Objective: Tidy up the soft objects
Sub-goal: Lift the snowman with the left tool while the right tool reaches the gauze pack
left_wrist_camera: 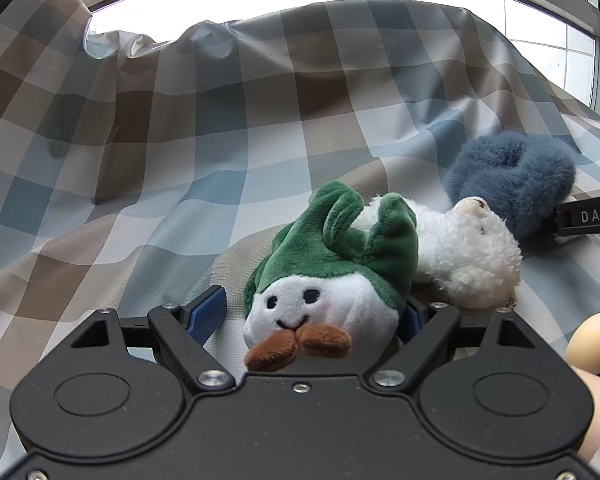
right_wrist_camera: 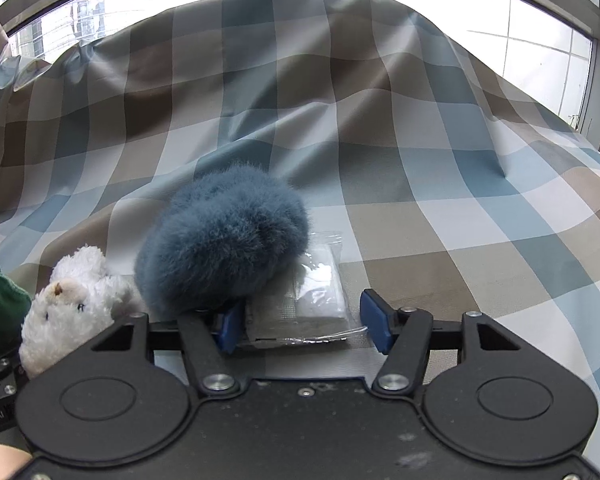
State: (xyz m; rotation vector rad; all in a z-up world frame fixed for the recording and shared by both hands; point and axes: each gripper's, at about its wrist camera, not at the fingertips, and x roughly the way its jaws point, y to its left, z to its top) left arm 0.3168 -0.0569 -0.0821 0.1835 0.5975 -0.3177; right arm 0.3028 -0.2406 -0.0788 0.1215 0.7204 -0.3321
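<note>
The left gripper (left_wrist_camera: 312, 312) stands with its jaws spread around the green-hooded plush (left_wrist_camera: 324, 276), the blue pads beside its white face without clearly pressing it. Behind that lies the white fluffy toy (left_wrist_camera: 464, 256), touching the blue furry ball (left_wrist_camera: 512, 180). The right gripper (right_wrist_camera: 304, 320) is also spread wide, framing a clear-wrapped white packet (right_wrist_camera: 316, 300) partly under the ball, all on the checked cloth (right_wrist_camera: 440, 200).
</note>
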